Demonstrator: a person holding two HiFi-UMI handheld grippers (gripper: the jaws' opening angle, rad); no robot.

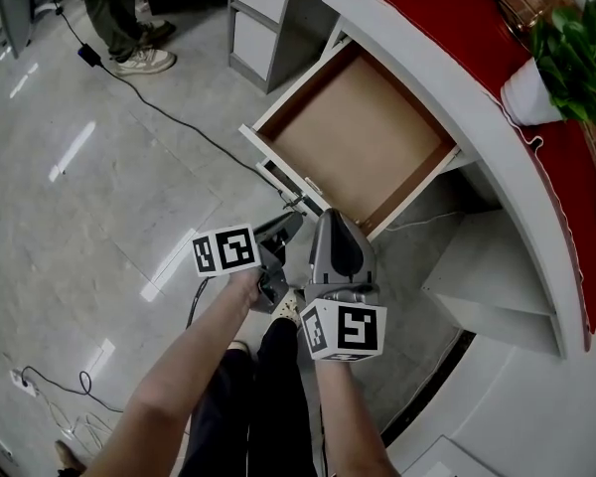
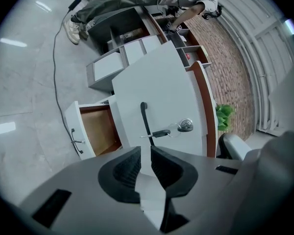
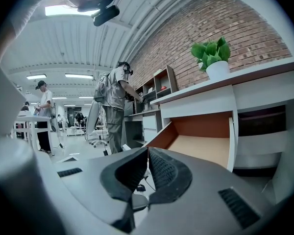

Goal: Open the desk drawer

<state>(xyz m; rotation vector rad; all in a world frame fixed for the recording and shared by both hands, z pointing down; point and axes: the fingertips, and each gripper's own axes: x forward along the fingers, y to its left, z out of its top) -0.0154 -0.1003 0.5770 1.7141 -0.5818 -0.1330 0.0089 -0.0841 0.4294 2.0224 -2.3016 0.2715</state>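
Shows drawer pulled well out from white desk, bare inside, front panel facing both grippers. Has left gripper just short of that front, jaws slightly apart with nothing between. Has right gripper beside it, jaws together, empty.

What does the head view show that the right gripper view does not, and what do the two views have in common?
Only the head view: both grippers from above, with the left gripper and the right gripper in front of the drawer, the red runner on the desk top, and a cable on the floor.
Only the right gripper view: that gripper's pads, closed together with nothing between them, the ceiling lights, and a person in a white shirt far off.
Both: the open, empty drawer and the potted plant.
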